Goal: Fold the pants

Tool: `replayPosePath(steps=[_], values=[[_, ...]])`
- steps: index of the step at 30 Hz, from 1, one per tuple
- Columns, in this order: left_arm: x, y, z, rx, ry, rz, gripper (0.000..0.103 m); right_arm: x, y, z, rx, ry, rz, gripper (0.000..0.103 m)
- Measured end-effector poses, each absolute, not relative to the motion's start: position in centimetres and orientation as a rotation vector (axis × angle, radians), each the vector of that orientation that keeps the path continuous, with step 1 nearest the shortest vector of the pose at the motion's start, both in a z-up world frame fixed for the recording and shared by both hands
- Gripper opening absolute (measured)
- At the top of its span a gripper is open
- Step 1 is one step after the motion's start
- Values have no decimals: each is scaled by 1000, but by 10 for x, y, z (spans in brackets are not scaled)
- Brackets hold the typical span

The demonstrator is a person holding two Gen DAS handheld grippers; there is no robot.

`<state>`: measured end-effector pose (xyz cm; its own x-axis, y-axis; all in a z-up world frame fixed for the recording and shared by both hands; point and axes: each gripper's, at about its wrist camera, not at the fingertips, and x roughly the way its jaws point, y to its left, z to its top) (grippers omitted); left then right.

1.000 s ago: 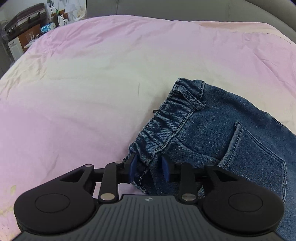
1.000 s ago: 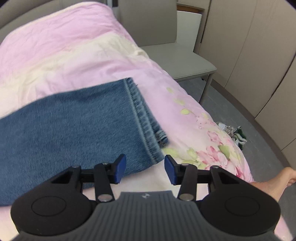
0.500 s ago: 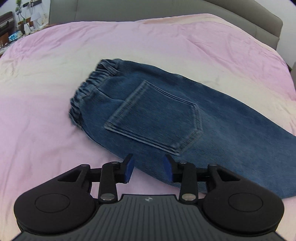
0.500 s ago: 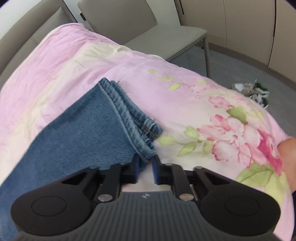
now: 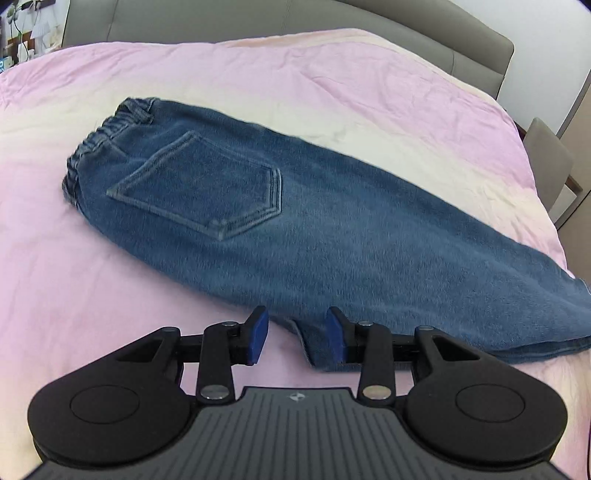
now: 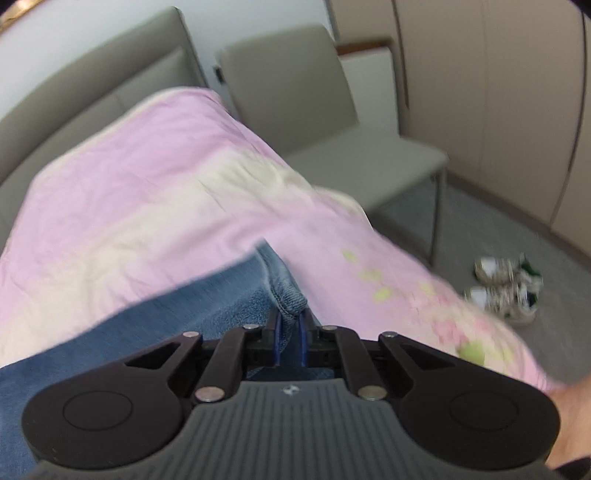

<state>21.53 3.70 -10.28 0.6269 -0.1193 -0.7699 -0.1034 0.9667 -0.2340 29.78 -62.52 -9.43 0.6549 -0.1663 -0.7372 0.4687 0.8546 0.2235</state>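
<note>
The bed (image 5: 258, 74) carries a pink and cream cover (image 5: 369, 92), wrinkled, with a floral print near its edge in the right wrist view. The jeans (image 5: 314, 229) lie flat directly on the cover, back pocket (image 5: 207, 192) facing up, waistband toward the headboard (image 5: 332, 18).

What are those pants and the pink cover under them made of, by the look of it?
The pants look like denim: blue with faded patches, doubled stitching around the back pocket, and a gathered, probably elastic, waistband. The pink cover looks like thin woven cloth, perhaps cotton: matte, finely creased, with cream bands and a printed flower pattern near its edge in the right wrist view. Neither fibre can be told for certain.
</note>
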Motion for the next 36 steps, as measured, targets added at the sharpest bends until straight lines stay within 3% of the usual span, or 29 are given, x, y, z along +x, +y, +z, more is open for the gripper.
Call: replayPosePath(steps=[4,7,13,21,27,31,36], values=[[202,30,-110,-209,908,-26,44,294,-631,-134,432,839,-387,4],[192,20,-115,-161,907,-62,51,290,-637,-146,462,862,-379,4],[181,-13,-130,5,899,-123,57,288,-630,-146,392,880,-346,6],[196,-24,-140,14,788,-2,59,287,-625,-142,342,894,-349,8],[220,-55,-151,200,733,149,62,291,-620,-143,321,909,-372,10],[212,-53,-146,185,739,184,33,293,-619,-141,307,916,-383,10],[203,-25,-146,28,836,125,25,297,-618,-141,274,931,-393,10]])
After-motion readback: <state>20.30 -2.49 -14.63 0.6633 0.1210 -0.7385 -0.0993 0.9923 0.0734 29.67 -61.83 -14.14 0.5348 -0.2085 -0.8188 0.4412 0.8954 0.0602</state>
